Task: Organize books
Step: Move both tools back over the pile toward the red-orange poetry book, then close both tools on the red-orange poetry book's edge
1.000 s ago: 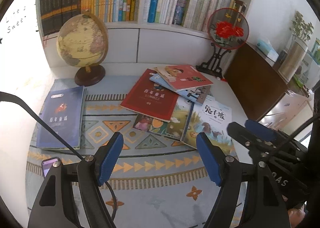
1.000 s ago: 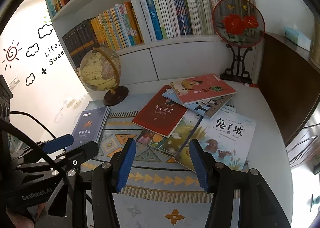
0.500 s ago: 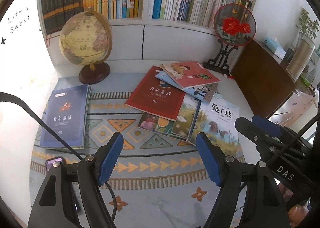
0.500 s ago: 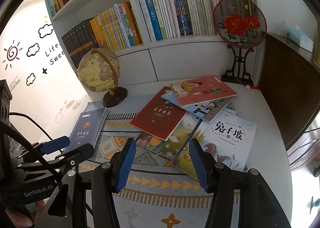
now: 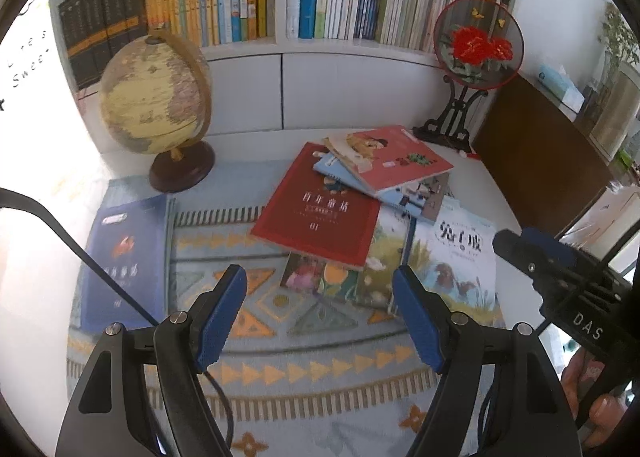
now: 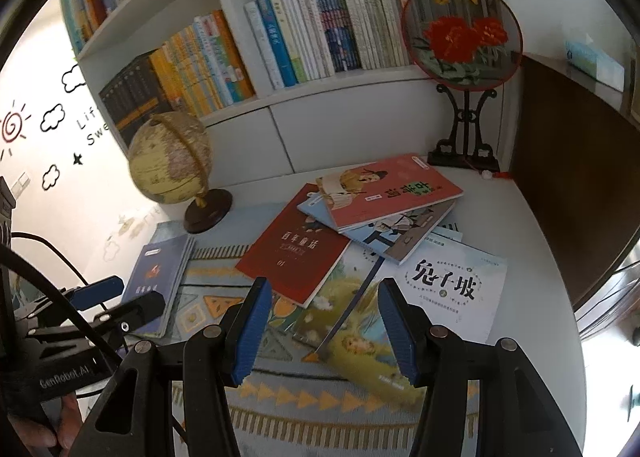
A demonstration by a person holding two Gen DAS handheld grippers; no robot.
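Books on the table: one blue book (image 5: 126, 257) lying alone at left, five overlapping in a loose pile, a red book (image 5: 320, 213) the most exposed. One globe (image 5: 154, 87) behind. Left hand-held gripper (image 5: 320, 313) and right hand-held gripper (image 6: 326, 329) both wide, holding nothing.

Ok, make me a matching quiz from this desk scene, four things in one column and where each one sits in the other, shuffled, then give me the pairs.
Things:
1. globe
2. blue book
3. red book
4. round fan on a stand

Places:
A. lying alone at the left edge of the patterned mat
B. back right corner, beside the dark cabinet
C. in the overlapping pile, partly under two thinner books
D. back left, standing behind the blue book

Pairs: 1-D, 2-A, 3-C, 4-B
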